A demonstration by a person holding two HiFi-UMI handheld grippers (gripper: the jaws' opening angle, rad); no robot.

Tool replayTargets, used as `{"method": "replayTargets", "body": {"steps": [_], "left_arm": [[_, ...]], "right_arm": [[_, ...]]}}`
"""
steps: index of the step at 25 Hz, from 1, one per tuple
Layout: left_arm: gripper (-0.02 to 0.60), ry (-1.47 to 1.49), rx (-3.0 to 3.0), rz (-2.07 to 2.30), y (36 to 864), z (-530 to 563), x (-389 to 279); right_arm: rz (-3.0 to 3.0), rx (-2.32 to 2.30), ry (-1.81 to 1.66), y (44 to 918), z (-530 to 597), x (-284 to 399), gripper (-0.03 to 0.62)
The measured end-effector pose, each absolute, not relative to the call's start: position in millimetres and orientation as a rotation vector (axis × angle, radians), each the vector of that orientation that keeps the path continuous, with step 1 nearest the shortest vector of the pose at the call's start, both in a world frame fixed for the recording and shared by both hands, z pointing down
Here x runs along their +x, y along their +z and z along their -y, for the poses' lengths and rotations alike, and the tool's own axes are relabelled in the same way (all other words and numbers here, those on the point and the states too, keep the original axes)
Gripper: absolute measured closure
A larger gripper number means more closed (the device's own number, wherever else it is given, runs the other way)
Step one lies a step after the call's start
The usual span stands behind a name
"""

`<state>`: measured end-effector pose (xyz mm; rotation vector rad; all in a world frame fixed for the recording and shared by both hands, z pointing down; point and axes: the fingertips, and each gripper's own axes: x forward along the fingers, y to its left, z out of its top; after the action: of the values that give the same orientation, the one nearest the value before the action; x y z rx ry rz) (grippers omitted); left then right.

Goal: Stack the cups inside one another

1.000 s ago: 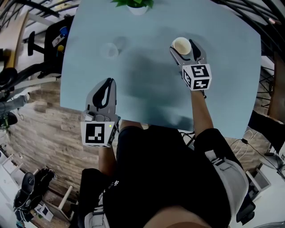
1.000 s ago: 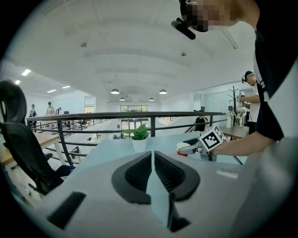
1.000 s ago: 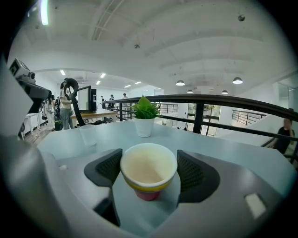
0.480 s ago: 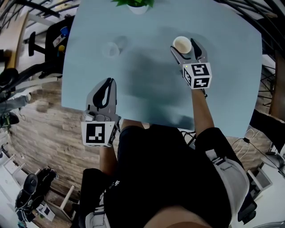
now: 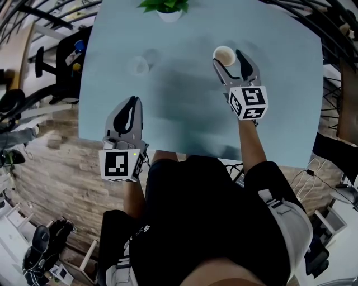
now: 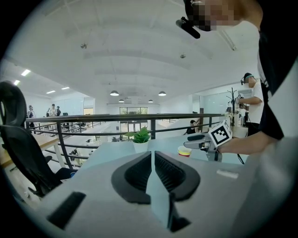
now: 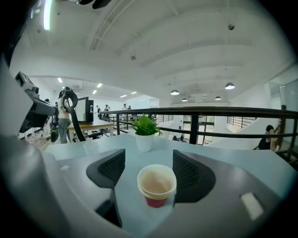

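A paper cup (image 5: 224, 55) with a red base and yellow band stands on the pale blue table (image 5: 184, 111) at the far right. My right gripper (image 5: 228, 58) straddles it and its jaws are closing. In the right gripper view the cup (image 7: 157, 186) sits between the pads with a gap on its left side. A clear plastic cup (image 5: 137, 65) stands far left, also seen as a small clear cup (image 7: 91, 147). My left gripper (image 5: 130, 111) hangs shut and empty over the near table edge, apart from both cups.
A small potted plant (image 5: 168, 8) in a white pot stands at the table's far edge, behind the cups. A railing and chairs lie beyond the table. Another person stands off to the right (image 6: 253, 100).
My right gripper has risen slightly and its jaws have narrowed around the paper cup. The left gripper has stayed put.
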<state>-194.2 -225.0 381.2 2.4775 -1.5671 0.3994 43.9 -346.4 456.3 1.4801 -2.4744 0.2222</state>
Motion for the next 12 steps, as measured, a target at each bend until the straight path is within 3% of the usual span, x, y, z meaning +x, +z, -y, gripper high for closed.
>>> {"method": "replayTargets", "body": {"steps": [4,12], "left_arm": [[0.563,0.375,2.509,1.550,376,232,-200],[0.577,0.320,2.600,1.449,362,244,-191]], "right_arm": [[2.489,1.520,0.226,439,332,40,0.290],[2.510,1.644,0.258,409,297,42,0.411]]}}
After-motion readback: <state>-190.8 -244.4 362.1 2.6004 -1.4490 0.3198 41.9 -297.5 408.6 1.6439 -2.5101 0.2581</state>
